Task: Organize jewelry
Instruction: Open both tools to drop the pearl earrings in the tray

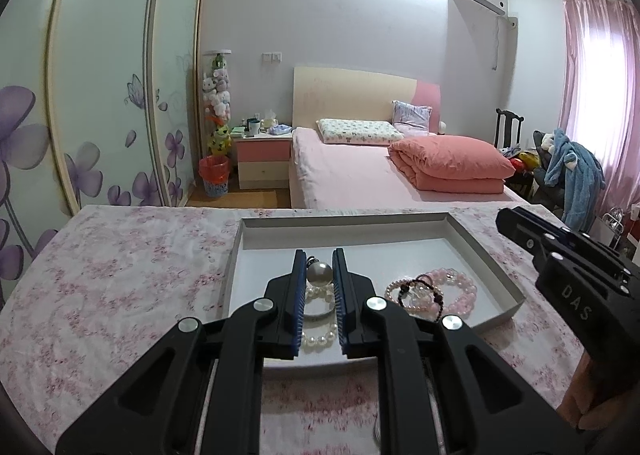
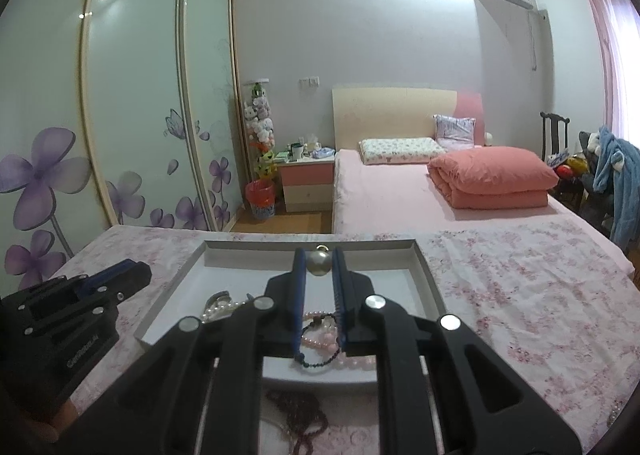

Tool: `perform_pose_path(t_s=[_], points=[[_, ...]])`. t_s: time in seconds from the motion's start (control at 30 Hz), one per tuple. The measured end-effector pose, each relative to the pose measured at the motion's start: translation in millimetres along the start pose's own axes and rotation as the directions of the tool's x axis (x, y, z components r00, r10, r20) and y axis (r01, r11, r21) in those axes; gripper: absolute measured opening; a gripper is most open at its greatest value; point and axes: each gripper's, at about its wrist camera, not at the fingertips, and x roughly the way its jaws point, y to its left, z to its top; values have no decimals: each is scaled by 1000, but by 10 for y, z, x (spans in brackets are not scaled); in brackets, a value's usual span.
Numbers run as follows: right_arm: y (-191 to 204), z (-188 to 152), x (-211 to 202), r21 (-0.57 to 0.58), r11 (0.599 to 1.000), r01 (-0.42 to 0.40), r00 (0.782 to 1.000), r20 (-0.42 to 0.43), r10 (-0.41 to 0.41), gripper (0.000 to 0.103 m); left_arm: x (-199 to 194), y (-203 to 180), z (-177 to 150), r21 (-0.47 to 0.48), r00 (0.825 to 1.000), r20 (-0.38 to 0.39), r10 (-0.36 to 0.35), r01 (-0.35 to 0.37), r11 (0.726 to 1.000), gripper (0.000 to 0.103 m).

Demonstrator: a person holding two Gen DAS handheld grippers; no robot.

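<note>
The left gripper (image 1: 318,287) clamps a large pearl pendant (image 1: 319,273) over the white tray (image 1: 496,255); lower it beside the pearl strand (image 1: 318,339) before releasing. The right gripper (image 2: 319,287) clamps a second pearl (image 2: 319,264) above the pink bracelets (image 2: 320,339). Both point slightly downward, side by side, above the floral tabletop (image 2: 520,295).

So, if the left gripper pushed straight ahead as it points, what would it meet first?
Probably the white tray, on its bare floor near the far wall; depth is unclear. The left gripper, shut on a pearl ball, tilts downward.
</note>
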Motion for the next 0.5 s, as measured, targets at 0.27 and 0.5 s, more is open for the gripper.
perform_pose_path(t_s=[0.27,0.5], points=[[-84,-65,489,35,999,-25,995,-98,29,14,322,-23,-33,6,998,-43,-36,36,999,14],[-197,-151,847,115,992,-57,980,-183,78,14,552,-33,-101,-3,994,-96,-52,52,999,14]])
